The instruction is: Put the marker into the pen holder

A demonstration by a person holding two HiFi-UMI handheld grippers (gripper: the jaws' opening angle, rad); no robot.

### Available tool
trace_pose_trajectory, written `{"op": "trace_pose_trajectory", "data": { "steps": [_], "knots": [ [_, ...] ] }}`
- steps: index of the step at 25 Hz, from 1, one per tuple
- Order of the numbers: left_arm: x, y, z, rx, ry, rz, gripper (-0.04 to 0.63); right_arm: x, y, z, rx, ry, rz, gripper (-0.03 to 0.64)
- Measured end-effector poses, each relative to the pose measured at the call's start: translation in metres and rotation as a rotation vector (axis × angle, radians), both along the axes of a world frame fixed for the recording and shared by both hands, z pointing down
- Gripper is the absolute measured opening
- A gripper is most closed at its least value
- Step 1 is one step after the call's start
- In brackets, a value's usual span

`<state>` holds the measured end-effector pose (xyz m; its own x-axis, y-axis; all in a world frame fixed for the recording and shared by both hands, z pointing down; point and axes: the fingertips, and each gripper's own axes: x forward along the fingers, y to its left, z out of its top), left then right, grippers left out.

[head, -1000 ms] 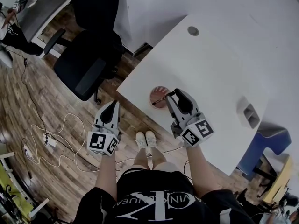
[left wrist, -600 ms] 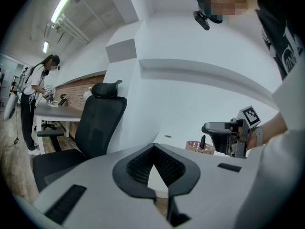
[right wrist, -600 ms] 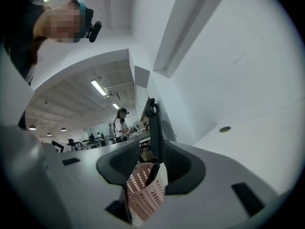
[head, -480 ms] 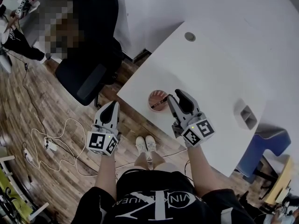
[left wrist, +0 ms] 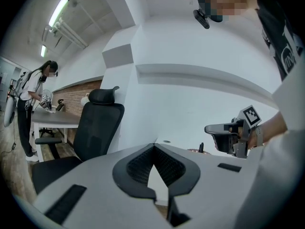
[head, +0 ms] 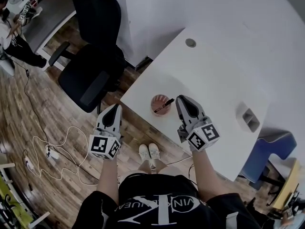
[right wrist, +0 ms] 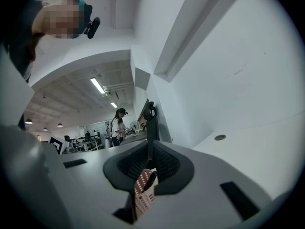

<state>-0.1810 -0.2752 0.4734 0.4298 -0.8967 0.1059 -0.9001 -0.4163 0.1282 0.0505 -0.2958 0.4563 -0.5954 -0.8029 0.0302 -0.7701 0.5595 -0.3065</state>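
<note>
The reddish mesh pen holder (head: 159, 107) stands near the white table's front edge (head: 143, 109). The dark marker (head: 165, 104) leans inside it, tip up to the right. My right gripper (head: 184, 99) hovers just right of the holder; its jaws are closing, tips nearly together, with nothing between them. In the right gripper view the holder (right wrist: 142, 198) and marker (right wrist: 150, 180) show below the right gripper (right wrist: 148, 146). My left gripper (head: 114, 107) hangs shut and empty over the wooden floor, left of the table. The left gripper view shows the left gripper (left wrist: 153, 148) with its tips meeting.
A black office chair (head: 89, 75) stands left of the table. A round cable hole (head: 190, 43) and a grey box (head: 249, 119) are on the table. Cables and a power strip (head: 50, 146) lie on the floor. A blue chair (head: 271, 147) is at right.
My right gripper has drawn back slightly to the right of the holder and its jaws have come together. The marker stays in the holder. The left gripper has not moved.
</note>
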Motion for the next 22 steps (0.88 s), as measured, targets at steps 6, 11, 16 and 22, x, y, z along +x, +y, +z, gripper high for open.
{"op": "trace_pose_trajectory", "data": {
  "steps": [6, 11, 16, 22],
  "knots": [
    [-0.003, 0.003, -0.012, 0.024, -0.002, -0.008, 0.014, 0.004, 0.003, -0.011, 0.017, 0.018, 0.007, 0.038],
    [-0.007, 0.006, -0.022, 0.041, -0.006, -0.015, 0.014, 0.004, 0.006, -0.018, 0.034, 0.041, 0.003, 0.037],
    [-0.008, 0.008, -0.03, 0.051, -0.01, -0.02, 0.014, 0.006, 0.009, -0.025, 0.047, 0.074, 0.011, 0.029],
    [-0.01, 0.013, -0.039, 0.058, -0.017, -0.024, 0.014, 0.008, 0.011, -0.037, 0.071, 0.103, 0.019, 0.029]
  ]
}}
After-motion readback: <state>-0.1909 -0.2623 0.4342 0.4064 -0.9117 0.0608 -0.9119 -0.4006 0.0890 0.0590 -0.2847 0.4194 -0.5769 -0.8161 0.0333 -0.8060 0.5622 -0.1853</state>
